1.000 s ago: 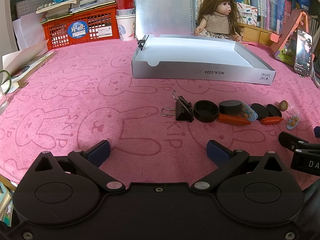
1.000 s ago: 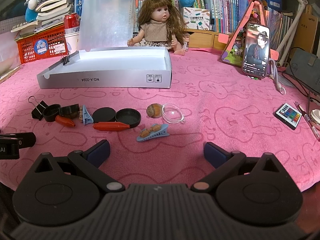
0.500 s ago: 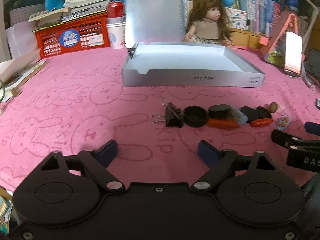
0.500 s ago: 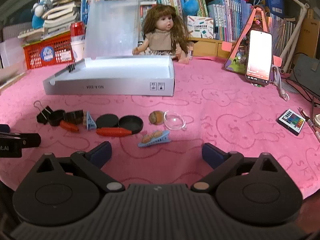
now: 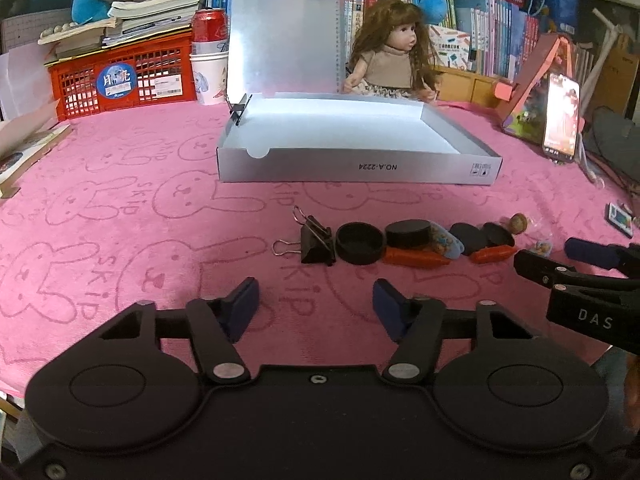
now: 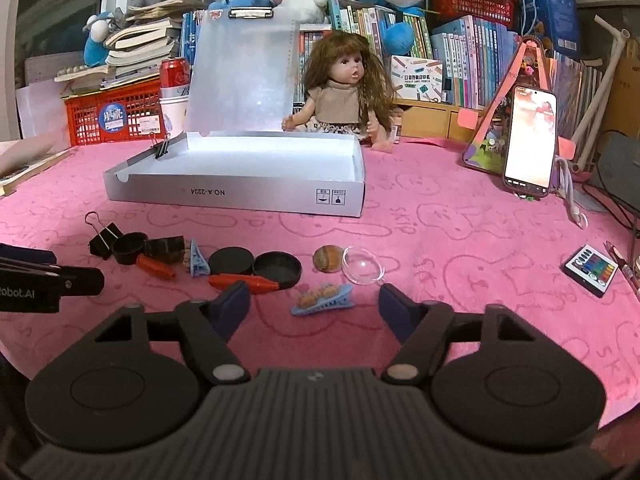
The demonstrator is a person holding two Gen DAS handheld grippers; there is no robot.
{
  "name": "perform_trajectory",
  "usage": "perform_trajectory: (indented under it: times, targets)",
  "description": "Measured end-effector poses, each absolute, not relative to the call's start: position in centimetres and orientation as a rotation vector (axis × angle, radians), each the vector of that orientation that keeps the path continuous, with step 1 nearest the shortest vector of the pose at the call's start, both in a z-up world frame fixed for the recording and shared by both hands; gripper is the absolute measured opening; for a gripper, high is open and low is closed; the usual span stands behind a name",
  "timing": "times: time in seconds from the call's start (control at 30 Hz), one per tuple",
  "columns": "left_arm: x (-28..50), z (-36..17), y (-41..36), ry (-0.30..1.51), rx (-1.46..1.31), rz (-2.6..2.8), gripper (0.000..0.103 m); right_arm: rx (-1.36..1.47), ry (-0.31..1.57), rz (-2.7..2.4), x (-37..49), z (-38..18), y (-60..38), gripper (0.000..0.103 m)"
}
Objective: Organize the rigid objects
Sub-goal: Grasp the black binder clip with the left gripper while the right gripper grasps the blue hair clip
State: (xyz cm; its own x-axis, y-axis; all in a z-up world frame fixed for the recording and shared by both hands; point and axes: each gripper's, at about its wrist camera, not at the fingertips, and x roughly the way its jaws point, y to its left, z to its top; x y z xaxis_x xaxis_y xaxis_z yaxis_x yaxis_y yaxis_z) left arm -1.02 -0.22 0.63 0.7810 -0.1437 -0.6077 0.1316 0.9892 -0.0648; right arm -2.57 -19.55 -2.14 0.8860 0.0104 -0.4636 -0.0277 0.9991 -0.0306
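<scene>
Here, left gripper (image 5: 316,306): jaws apart, just closing, nothing between.
Right gripper (image 6: 314,304): same, blue clip (image 6: 323,299) ahead.
Small objects (image 5: 400,242): row near silver box (image 5: 356,168) front wall.
Pink cloth (image 5: 120,216): open leftward.

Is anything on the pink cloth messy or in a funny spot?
Yes. One binder clip is clamped onto the left wall of the open silver box, while another binder clip lies loose on the pink cloth.

**Two low wrist views facing the grey box**

Both cameras sit low over the pink cloth, looking forward at the grey box (image 5: 356,168) (image 6: 240,196). The left view stands left of the right; both share the box and the doll (image 5: 390,50) (image 6: 344,92) behind it.
</scene>
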Motion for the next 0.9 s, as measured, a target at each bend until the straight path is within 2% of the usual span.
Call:
perform_trajectory:
  times: [0.07, 0.13, 0.53, 0.9]
  targets:
    - [-1.0, 0.7, 0.1, 0.657, -0.039, -0.153, 0.048, -0.033, 0.482, 0.022, -2.5, -2.1, -19.6, 0.067]
    - [-0.9, 0.8, 0.3, 0.653, -0.048, -0.153, 0.045, -0.031, 0.478, 0.021, -2.5, -2.2, -19.7, 0.056]
    - [1.1, 0.7, 0.0, 0.644, -0.081, -0.134, 0.045, -0.049, 0.476, 0.035, -2.4, -2.5, -20.0, 0.052]
    - [2.6, 0.3, 0.0, 0.621, -0.076, -0.127, 0.046, -0.081, 0.481, 0.134, -1.6, -2.8, -20.5, 0.052]
